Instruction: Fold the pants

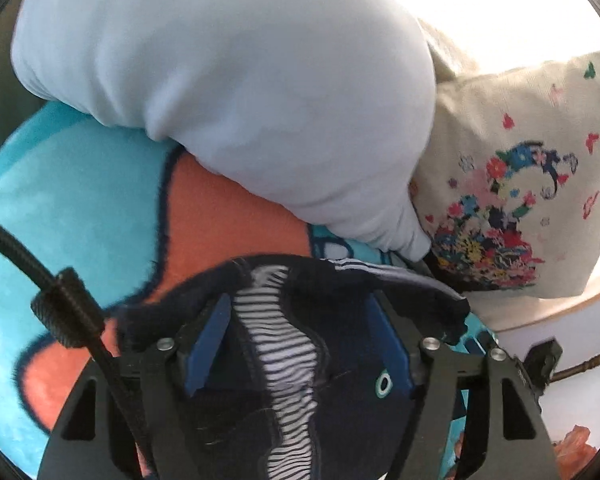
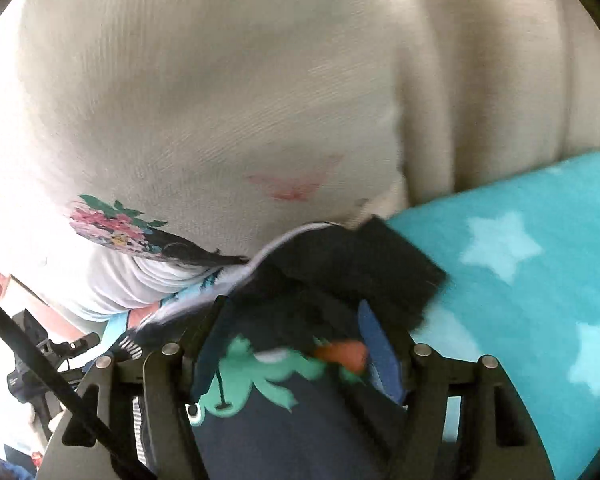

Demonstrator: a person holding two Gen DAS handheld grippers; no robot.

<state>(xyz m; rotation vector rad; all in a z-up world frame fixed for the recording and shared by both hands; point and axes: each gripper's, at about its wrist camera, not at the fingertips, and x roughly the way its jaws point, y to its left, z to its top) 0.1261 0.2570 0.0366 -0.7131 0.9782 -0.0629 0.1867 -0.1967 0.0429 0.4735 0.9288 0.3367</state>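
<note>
The pants are dark navy with a black-and-white striped lining and a green animal print. In the left wrist view my left gripper is shut on a bunched edge of the pants, the cloth filling the gap between its blue pads. In the right wrist view my right gripper is shut on another part of the pants, whose dark cuff sticks out past the fingers. Both hold the pants just above a turquoise blanket.
A pale blue pillow lies ahead of the left gripper on the turquoise and orange blanket. A cream cushion with a flower print is at right; it fills the right wrist view.
</note>
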